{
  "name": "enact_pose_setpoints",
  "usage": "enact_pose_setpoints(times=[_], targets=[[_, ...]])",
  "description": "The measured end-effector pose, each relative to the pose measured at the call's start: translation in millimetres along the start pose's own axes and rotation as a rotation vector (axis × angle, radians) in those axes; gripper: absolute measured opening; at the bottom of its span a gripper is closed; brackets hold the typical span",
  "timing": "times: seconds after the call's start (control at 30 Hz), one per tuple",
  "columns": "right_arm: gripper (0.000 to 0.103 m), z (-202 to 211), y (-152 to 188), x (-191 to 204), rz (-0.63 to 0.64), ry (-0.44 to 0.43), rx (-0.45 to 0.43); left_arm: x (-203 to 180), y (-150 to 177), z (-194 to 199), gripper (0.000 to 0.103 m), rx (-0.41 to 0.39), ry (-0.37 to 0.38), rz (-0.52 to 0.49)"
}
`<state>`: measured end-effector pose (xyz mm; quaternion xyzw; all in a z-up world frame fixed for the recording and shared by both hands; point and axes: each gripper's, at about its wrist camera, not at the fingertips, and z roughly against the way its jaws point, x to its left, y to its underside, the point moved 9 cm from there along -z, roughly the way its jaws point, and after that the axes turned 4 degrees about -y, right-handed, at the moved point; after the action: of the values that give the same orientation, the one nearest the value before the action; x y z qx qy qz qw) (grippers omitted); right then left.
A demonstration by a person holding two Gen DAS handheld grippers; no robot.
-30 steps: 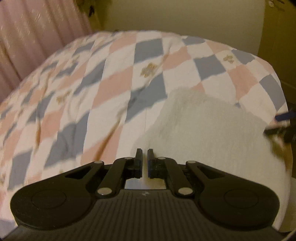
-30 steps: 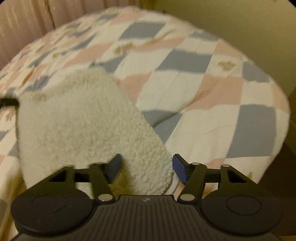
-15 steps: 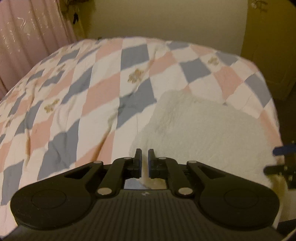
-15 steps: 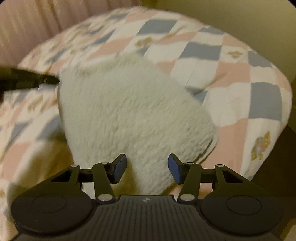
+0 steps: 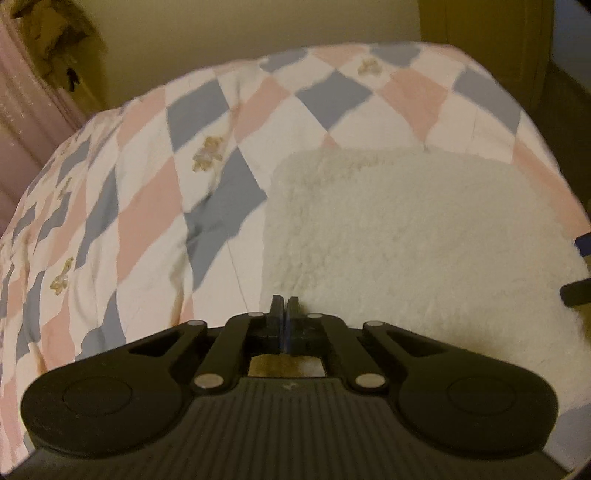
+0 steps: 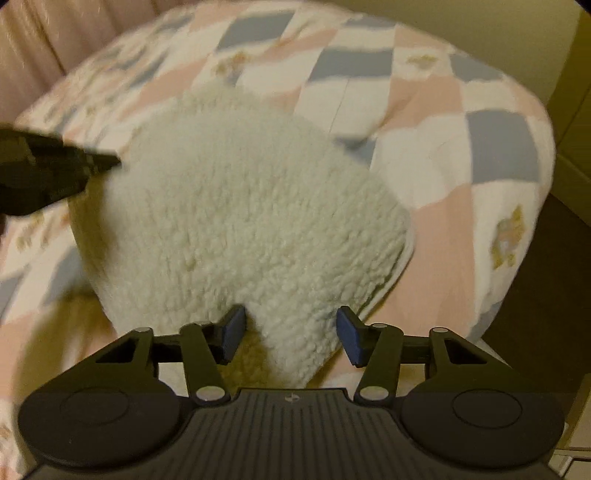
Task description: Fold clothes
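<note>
A white fleece garment [image 5: 406, 236] lies folded on a bed, on a pink, blue and white checked quilt [image 5: 147, 221]. My left gripper [image 5: 283, 310] is shut at the fleece's near left edge and seems to pinch it. In the right wrist view, the left gripper [image 6: 110, 160] touches the left side of the fleece [image 6: 240, 206]. My right gripper [image 6: 291, 332] is open, with the fleece's near corner lying between its blue pads [image 6: 349, 336]. In the left wrist view, the right gripper [image 5: 581, 267] shows at the far right edge, by the fleece's right side.
A pink curtain [image 5: 22, 110] hangs to the left of the bed and a plain wall stands behind it. A wooden door or cupboard [image 5: 480, 22] is at the back right. The quilt [image 6: 461, 166] drops off at the right to dark floor [image 6: 535, 295].
My left fingers have closed the small gap they had. Both grippers have shifted along the bed, and the fleece's near corner has come between my open right fingers.
</note>
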<state>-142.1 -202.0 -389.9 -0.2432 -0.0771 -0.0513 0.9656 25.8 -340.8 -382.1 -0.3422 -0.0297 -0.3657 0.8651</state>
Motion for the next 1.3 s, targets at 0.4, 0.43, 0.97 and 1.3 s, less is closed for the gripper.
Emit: enact_pose_setpoints(times=[0.4,0.43,0.97,1.3], targets=[[0.056,-36,-31,-18,-0.052,0.015,0.015,-4,5,-2,0.003,0.08,-0.073,-0.015],[0.056,-31,-32,-21,-0.077,0.009,0.01,-4,-2,3,0.003,0.074,-0.075,-0.008],[0.067,121,12,-32,-0.323,-0.088,-0.005,-26,-38,166,0.034,0.217,-0.063,0.241],[0.069,182,22,-11,-0.283,-0.126,-0.09,-40,-46,237,0.039,0.122,-0.084,0.22]])
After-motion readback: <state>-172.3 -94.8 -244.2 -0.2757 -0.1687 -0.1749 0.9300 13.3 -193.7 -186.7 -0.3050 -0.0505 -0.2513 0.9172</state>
